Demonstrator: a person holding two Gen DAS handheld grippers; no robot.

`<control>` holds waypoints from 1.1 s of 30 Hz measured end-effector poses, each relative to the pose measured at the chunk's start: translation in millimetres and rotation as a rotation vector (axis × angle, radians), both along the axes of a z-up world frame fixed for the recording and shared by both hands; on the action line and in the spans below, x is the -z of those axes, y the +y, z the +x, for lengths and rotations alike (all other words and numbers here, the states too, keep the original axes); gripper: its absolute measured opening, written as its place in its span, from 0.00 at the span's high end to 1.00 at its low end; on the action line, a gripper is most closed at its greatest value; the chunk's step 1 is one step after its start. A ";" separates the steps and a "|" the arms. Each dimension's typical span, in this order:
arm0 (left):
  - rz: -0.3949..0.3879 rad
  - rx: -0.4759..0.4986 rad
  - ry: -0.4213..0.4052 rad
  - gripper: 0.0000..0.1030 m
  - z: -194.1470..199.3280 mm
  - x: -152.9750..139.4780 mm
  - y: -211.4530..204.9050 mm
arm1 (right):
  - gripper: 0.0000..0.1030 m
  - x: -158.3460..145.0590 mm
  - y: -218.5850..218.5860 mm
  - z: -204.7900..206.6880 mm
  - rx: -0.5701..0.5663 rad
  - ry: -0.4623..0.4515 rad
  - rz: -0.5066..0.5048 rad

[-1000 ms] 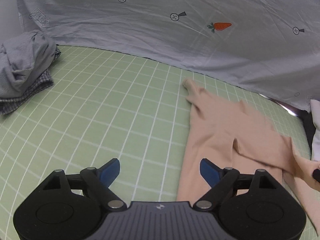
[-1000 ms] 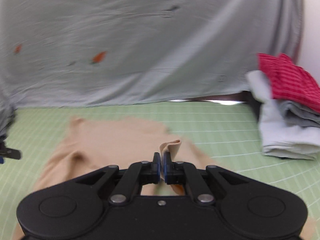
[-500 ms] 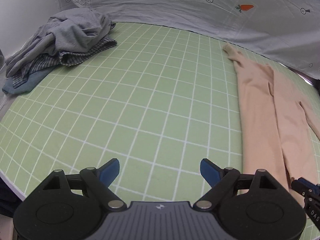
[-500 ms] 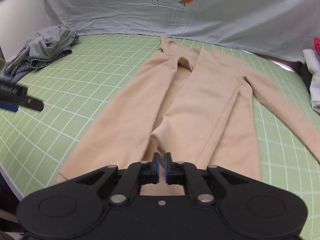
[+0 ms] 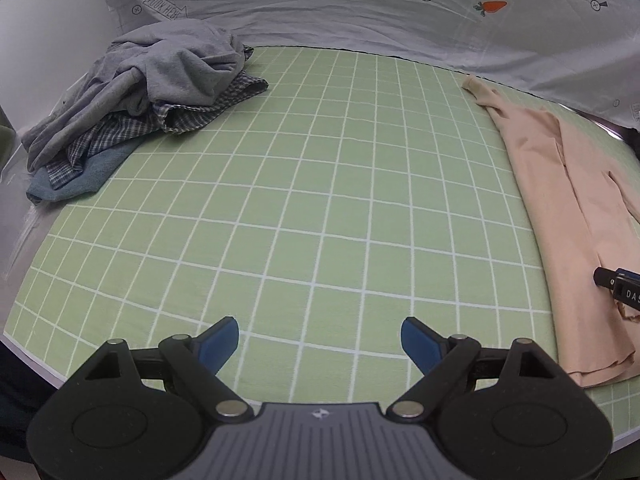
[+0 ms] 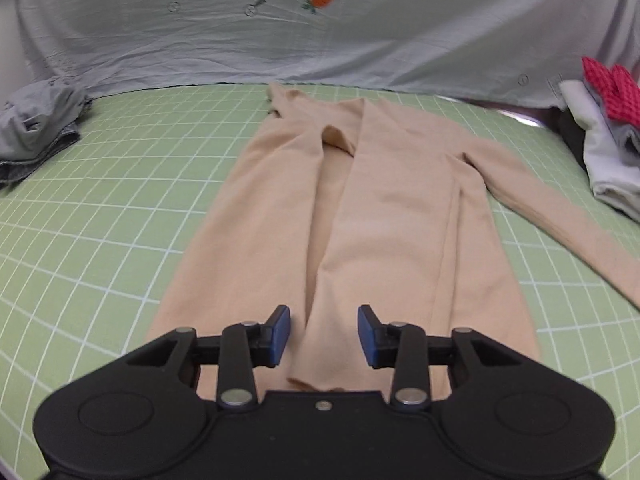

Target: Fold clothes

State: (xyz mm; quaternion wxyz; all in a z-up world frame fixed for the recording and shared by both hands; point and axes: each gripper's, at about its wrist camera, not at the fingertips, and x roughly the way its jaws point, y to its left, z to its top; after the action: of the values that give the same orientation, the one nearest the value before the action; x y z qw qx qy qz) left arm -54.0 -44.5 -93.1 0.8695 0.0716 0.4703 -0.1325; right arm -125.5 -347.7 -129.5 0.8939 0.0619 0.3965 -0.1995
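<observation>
The peach long-sleeved top (image 6: 372,216) lies flat on the green gridded desk (image 5: 304,200), its long axis running straight away from the right hand-held gripper (image 6: 323,335), hem nearest and collar at the far edge by the carrot-print sheet (image 6: 320,32). That gripper's blue pads have just been opening and now stand apart over the folded-in sleeve's cuff, which lies loose between them, unpinched. The other sleeve (image 6: 560,216) trails out unfolded to the right. The left hand-held gripper (image 5: 320,342) hovers wide apart over bare mat, the garment well off to its right, so the right hand is judged far nearer for the next fold. A rumpled grey pile (image 5: 156,88) waits at the far left
</observation>
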 end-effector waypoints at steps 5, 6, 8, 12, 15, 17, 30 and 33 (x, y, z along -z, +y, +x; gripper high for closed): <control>-0.006 0.038 0.001 0.14 13.3 2.0 19.2 | 0.83 4.6 4.9 1.8 0.034 -0.003 -0.006; -0.008 0.051 0.000 0.14 16.1 1.9 21.3 | 0.87 4.3 6.2 1.5 0.045 -0.009 0.006; -0.014 0.084 -0.008 0.14 23.2 0.5 24.2 | 0.96 2.8 9.8 1.0 0.075 -0.019 0.001; -0.027 0.136 -0.028 0.14 37.7 -3.1 27.7 | 0.98 -7.0 18.4 -3.7 0.136 -0.052 -0.033; -0.039 0.166 -0.038 0.14 45.9 -5.1 29.0 | 0.98 -21.6 24.1 -11.5 0.188 -0.100 -0.045; -0.048 0.181 -0.036 0.14 50.1 -5.6 28.2 | 0.98 -31.6 31.7 -17.1 0.197 -0.123 -0.067; -0.078 0.267 -0.010 0.14 59.4 -5.5 9.0 | 0.98 -3.5 96.1 -20.8 0.113 -0.004 -0.037; -0.076 0.276 -0.011 0.14 59.4 -6.9 5.0 | 0.96 -1.1 96.9 -20.0 0.112 0.008 -0.030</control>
State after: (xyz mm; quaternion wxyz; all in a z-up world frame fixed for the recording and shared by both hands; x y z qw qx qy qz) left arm 5.4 -39.5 -86.2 0.8476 0.1034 0.4461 -0.2680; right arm -145.5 -250.8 -128.4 0.8807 0.0698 0.3929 -0.2553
